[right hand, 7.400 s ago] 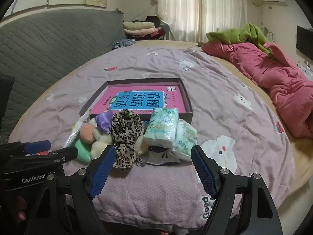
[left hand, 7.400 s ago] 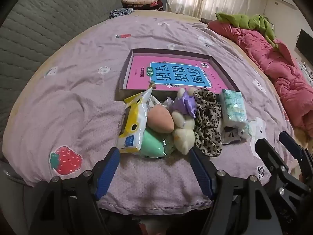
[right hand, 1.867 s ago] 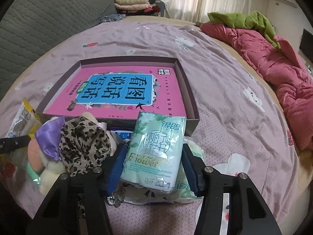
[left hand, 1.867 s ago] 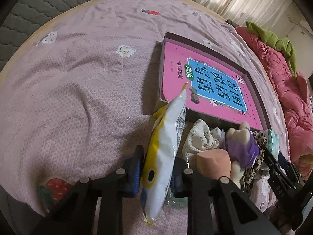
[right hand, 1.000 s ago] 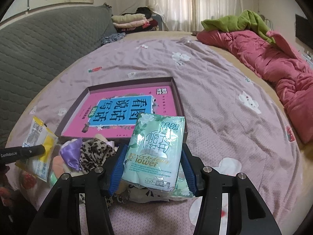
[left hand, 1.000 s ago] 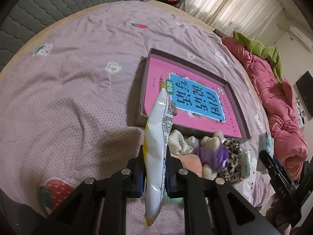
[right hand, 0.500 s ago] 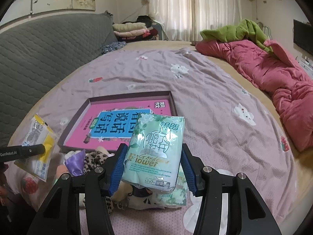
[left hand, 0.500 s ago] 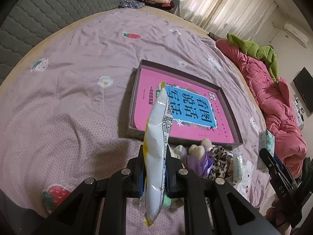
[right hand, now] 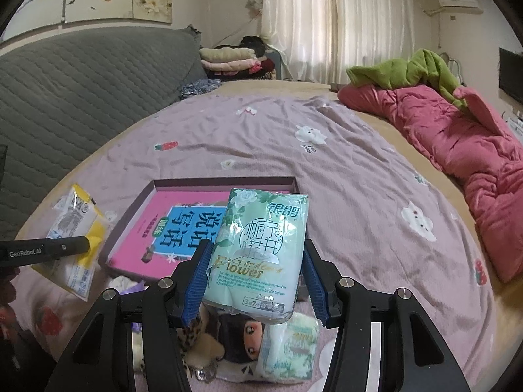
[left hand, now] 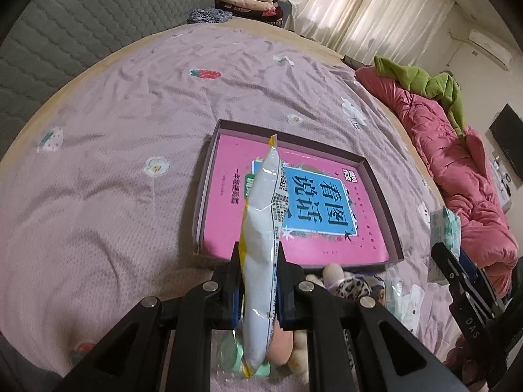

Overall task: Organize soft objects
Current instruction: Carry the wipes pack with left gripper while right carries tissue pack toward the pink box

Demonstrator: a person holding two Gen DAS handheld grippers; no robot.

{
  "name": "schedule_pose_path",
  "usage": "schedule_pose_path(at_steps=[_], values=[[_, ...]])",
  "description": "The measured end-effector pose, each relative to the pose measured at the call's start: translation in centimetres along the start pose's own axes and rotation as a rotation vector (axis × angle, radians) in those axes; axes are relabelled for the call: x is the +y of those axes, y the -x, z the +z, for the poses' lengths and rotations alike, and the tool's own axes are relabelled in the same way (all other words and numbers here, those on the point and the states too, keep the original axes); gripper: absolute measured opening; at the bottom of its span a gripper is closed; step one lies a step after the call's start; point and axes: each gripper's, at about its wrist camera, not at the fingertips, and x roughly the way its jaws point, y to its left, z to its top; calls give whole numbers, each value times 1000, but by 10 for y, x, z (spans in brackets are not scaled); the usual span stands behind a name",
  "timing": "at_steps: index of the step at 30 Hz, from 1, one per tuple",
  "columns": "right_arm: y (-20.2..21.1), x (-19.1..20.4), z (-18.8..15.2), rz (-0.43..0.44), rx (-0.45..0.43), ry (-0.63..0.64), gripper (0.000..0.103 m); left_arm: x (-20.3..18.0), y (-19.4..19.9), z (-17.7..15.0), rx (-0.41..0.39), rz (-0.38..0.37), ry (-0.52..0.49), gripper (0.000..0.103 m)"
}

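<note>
My left gripper (left hand: 258, 271) is shut on a white and yellow tissue pack (left hand: 261, 261), held edge-on above the near edge of the shallow box (left hand: 209, 176) with the pink book (left hand: 235, 228) inside. The pack also shows in the right wrist view (right hand: 73, 238). My right gripper (right hand: 255, 274) is shut on a green tissue pack (right hand: 258, 251), held up in front of the box (right hand: 225, 181). Below both lie a leopard scrunchie (left hand: 351, 287), plush toys (left hand: 331, 272), a pink sponge (left hand: 281, 348) and another green pack (right hand: 291, 349).
The purple bedsheet (left hand: 108, 150) spreads wide on the left and behind the box. A pink quilt (right hand: 457, 137) with a green blanket (right hand: 412, 72) lies on the right. A grey padded headboard (right hand: 81, 81) and folded clothes (right hand: 232, 58) stand at the back.
Both grippers have risen with their packs. The pile of soft things has dropped lower in both views and the box sits closer to the middle.
</note>
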Motion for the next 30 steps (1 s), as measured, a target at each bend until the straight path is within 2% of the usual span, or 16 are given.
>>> schedule_pose_path(at_steps=[9, 22, 30], values=[[-23, -2, 12, -6, 20, 27, 56, -4, -22, 18, 8, 13, -4, 15], [-68, -8, 14, -7, 85, 43, 56, -8, -64, 27, 61, 27, -13, 15], [-83, -9, 13, -4, 109, 44, 56, 2, -83, 37, 68, -77, 65, 16]])
